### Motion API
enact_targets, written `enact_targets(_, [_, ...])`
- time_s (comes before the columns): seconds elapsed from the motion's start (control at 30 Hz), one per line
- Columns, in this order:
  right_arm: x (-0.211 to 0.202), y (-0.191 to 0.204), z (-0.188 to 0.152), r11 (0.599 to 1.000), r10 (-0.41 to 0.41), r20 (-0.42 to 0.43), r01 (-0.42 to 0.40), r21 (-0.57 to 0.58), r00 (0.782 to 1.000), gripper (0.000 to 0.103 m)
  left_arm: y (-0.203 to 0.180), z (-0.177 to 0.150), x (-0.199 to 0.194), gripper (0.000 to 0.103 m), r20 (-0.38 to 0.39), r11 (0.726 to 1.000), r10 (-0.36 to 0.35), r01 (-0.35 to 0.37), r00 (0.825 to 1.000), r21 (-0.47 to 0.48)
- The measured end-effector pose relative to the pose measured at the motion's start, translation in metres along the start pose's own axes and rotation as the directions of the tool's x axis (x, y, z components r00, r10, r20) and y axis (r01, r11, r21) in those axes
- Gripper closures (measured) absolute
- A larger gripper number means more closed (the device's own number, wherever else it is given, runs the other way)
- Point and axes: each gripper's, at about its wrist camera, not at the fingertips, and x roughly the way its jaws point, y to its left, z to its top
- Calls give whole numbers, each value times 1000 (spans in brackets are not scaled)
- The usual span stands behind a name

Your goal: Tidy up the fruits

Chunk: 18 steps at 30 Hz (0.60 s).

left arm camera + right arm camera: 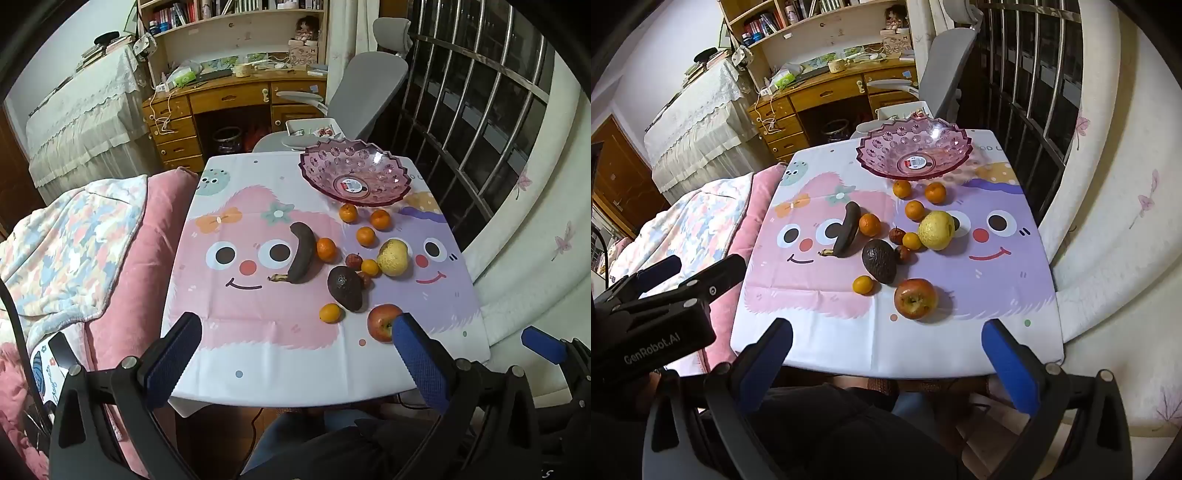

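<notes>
Bedroom bench [258, 350] with loose fruit beside an empty pink bowl [354, 177].
Left hand-held gripper [295, 332] and right hand-held gripper [886, 332] hover wide apart, holding nothing, near the apple [915, 298].

Pink bowl [914, 147], blackened banana [848, 230], orange tangerines [870, 224], cartoon-face tablecloth [979, 280].

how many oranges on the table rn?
6. Two just in front of the pink bowl: and. One nearer, one beside the dark banana, a small one left of the pear, one left of the avocado. None looks hidden.
</notes>
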Motion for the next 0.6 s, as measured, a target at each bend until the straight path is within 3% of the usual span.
enact_targets(0.17, [1, -1, 2, 1000, -2, 0, 2, -2, 1000, 0, 0, 1, 2, 1, -30, 1000, -17, 17, 999, -11])
enact_targets(0.6, [4, -2, 7, 1000, -2, 3, 2, 3, 1000, 0, 1, 3, 3, 1, -17, 1000, -7, 6, 1000, -4])
